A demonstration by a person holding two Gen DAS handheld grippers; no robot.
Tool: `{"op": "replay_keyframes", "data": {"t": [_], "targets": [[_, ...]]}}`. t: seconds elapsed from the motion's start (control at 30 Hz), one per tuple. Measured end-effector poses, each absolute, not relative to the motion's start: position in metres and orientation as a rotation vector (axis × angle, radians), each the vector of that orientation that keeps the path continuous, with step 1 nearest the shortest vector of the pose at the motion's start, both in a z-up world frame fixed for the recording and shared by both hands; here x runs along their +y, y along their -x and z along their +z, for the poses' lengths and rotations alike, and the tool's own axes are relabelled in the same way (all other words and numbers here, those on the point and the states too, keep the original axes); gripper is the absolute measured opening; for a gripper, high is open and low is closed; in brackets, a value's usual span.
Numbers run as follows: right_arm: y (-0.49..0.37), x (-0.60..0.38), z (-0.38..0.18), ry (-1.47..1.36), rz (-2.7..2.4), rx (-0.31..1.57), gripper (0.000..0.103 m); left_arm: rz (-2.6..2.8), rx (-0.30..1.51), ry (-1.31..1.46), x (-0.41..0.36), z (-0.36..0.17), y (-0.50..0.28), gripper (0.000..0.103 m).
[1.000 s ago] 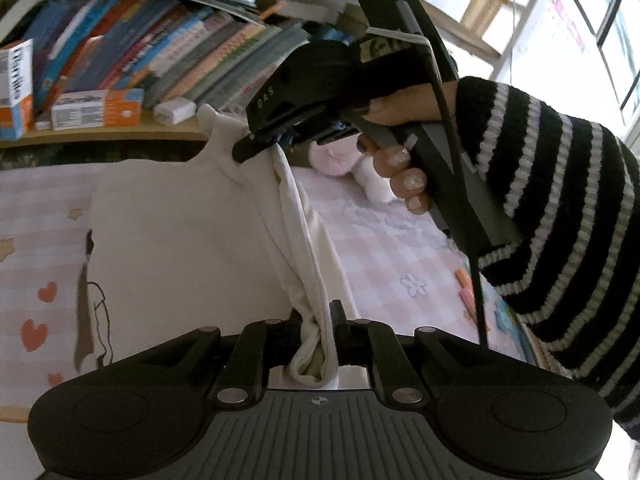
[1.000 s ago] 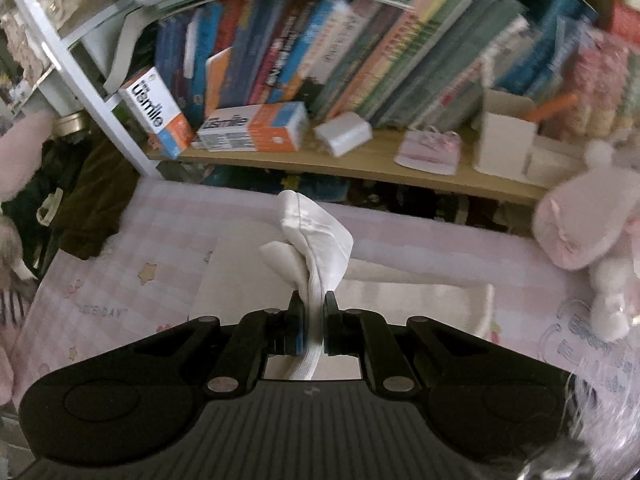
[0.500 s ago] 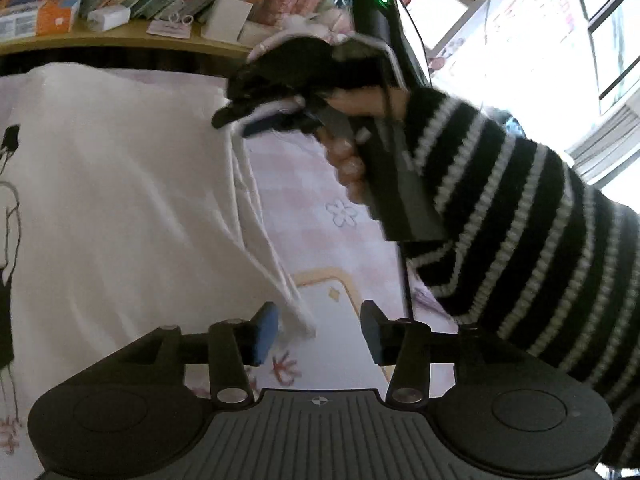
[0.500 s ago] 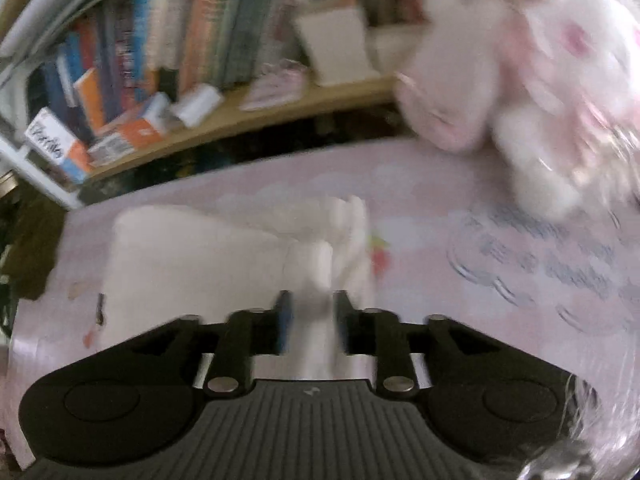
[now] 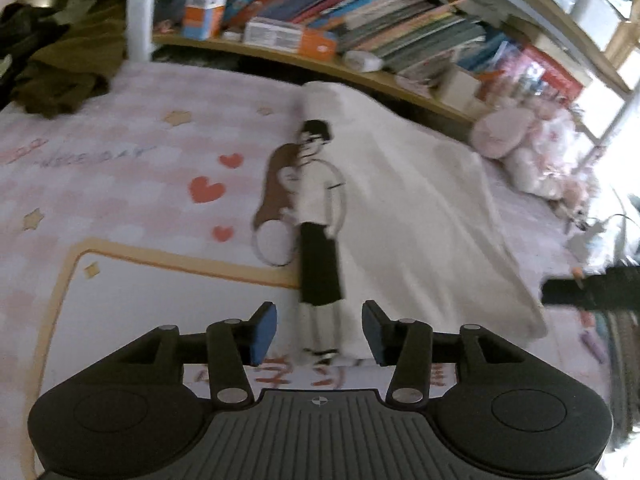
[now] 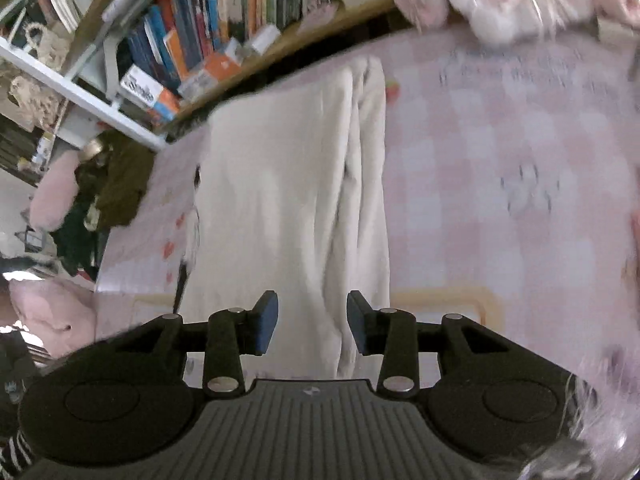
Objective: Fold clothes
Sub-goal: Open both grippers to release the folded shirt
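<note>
Left wrist view: the left gripper hangs over the bed with its jaws spread; the blue pads touch nothing. They have just been opening, and no cloth is pinched between them, though the near hem lies below the gap. The white T-shirt lies flat on the pink checked sheet, one side folded over so that its cartoon print sits along the folded left edge. Bookshelf stands behind, plush toys to the right.

Right wrist view: the right gripper is likewise spread and empty, its jaws also just opened; the T-shirt runs away from it as a long strip, with a bunched ridge along its right side.

Judgement: one lengthwise fold looks laid and released. Left to do, probably: smoothing the ridge, perhaps the other side, then crosswise folding.
</note>
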State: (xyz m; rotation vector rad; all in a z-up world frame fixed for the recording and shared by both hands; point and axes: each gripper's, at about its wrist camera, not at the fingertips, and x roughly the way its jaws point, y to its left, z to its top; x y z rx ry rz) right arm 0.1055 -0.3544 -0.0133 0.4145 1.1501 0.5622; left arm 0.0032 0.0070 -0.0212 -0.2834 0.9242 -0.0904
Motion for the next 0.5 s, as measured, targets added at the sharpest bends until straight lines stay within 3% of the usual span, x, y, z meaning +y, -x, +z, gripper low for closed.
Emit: {"op": "replay_keyframes", "data": {"t": [0.17,0.23,0.27,0.43,0.5], "targets": [[-0.089,-0.335,-0.028,-0.346,0.489,1.202,0.035,-0.075,0.951,0.283,0.007,-0.03,-0.014,0.048],[-0.086,-0.333,-0.027,-0.337,0.468,1.193,0.027,-0.08,0.963,0.278,0.006,-0.034,-0.017,0.048],[-0.085,-0.332,-0.024,-0.331,0.47,1.179,0.013,-0.082,0.97,0.277,0.005,-0.037,-0.018,0.048],[-0.066,-0.335,0.012,-0.293,0.541,1.002,0.011,-0.082,0.986,0.282,0.008,-0.043,-0.021,0.049],[-0.07,-0.336,0.002,-0.29,0.5,1.061,0.012,-0.084,0.986,0.301,0.012,-0.042,-0.022,0.049]]}}
